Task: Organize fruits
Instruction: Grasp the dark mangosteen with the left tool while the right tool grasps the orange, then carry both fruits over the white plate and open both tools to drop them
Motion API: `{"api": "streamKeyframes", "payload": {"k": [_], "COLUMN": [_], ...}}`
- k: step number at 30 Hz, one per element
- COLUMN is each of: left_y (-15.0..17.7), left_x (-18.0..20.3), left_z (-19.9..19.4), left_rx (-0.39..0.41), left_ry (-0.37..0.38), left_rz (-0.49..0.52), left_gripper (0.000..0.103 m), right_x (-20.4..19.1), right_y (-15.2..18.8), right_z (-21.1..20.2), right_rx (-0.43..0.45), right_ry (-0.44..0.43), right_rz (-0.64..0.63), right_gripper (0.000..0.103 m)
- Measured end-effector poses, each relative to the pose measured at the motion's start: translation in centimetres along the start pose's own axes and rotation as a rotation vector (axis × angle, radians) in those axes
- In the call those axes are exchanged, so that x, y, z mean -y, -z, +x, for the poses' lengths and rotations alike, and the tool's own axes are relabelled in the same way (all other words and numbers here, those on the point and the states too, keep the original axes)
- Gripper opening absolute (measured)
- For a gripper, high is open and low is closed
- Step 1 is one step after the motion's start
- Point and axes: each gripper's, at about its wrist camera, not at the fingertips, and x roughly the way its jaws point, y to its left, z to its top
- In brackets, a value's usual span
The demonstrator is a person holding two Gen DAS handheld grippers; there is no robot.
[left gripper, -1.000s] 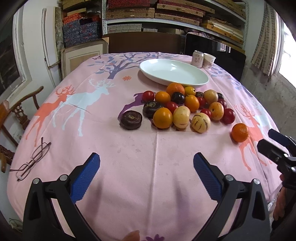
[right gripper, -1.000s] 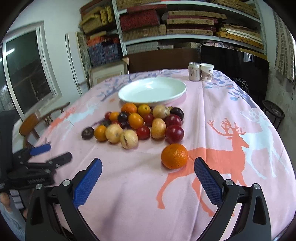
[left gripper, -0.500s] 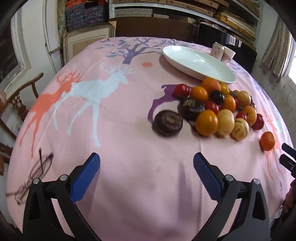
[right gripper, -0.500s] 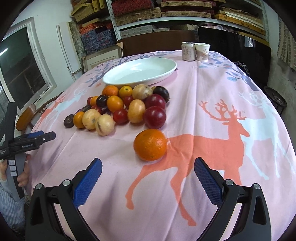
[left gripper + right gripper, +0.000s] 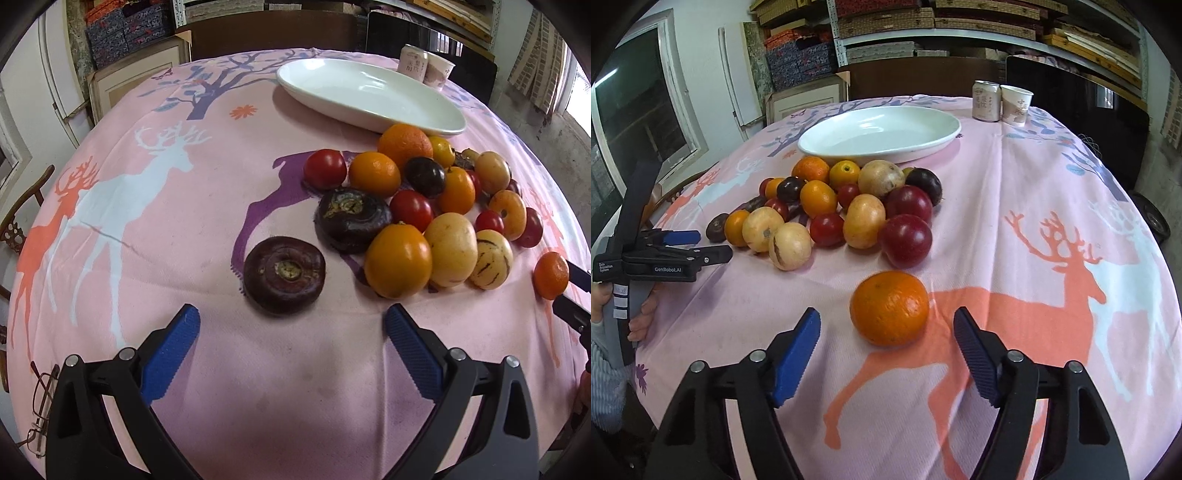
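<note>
Right wrist view: nothing sorted yet, your plate (image 5: 938, 142) sits empty.
Both pairs of fingers are released: your right gripper (image 5: 886, 334) frames the lone orange (image 5: 889, 307), your left gripper (image 5: 291, 325) nears the dark fruit (image 5: 284, 274); the pile (image 5: 849, 210) waits on the desk (image 5: 1015, 229).

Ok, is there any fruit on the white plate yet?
No, the white plate holds nothing, and every fruit, including the lone orange near the right tongs, lies on the tablecloth.

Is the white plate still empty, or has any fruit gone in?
Empty: the white plate shows only bare glaze; all the fruit sits on the tablecloth.
</note>
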Motion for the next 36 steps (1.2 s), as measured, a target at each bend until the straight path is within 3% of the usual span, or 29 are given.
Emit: {"api": "streamKeyframes", "payload": {"k": [2, 6, 7, 9, 11, 13, 18, 24, 27, 36], "left_y": [-0.3, -0.6, -0.8, -0.9, -1.1, -1.0, -1.1, -1.2, -1.2, -0.4], "left_x": [0.0, 0.1, 0.1, -0.1, -0.4, -0.8, -2.0, -1.6, -1.8, -2.2], "left_z": [0.2, 0.2, 0.2, 0.1, 0.0, -0.2, -0.3, -0.1, -0.2, -2.3], "left_rx": [0.005, 0.021, 0.025, 0.033, 0.043, 0.056, 0.065, 0.070, 0.080, 0.109], "left_ry": [0.024, 0.054, 0.062, 0.080, 0.089, 0.084, 0.094, 0.071, 0.080, 0.101], "left_rz": [0.010, 0.013, 0.011, 0.006, -0.001, 0.000, -0.007, 0.012, 0.002, -0.056], "left_gripper": [0.099, 0.099, 0.099, 0.097, 0.089, 0.074, 0.057, 0.056, 0.041, 0.041], "right_x": [-0.1, 0.3, 0.4, 0.6, 0.7, 0.7, 0.6, 0.5, 0.5, 1.1], "right_y": [-0.3, -0.4, -0.3, -0.3, -0.3, -0.2, -0.1, 0.0, 0.0, -0.1], "right_z": [0.3, 1.6, 1.7, 1.7, 1.8, 1.9, 1.9, 1.9, 1.9, 0.8], "right_rx": [0.004, -0.037, -0.042, -0.041, -0.042, -0.043, -0.045, -0.045, -0.043, -0.001], "right_ry": [0.004, -0.008, -0.011, -0.022, -0.025, -0.022, -0.017, -0.003, -0.003, -0.036], "right_rz": [-0.004, 0.023, 0.032, 0.044, 0.049, 0.047, 0.042, 0.036, 0.037, 0.061], "right_gripper": [0.072, 0.050, 0.049, 0.049, 0.048, 0.048, 0.048, 0.046, 0.046, 0.045]}}
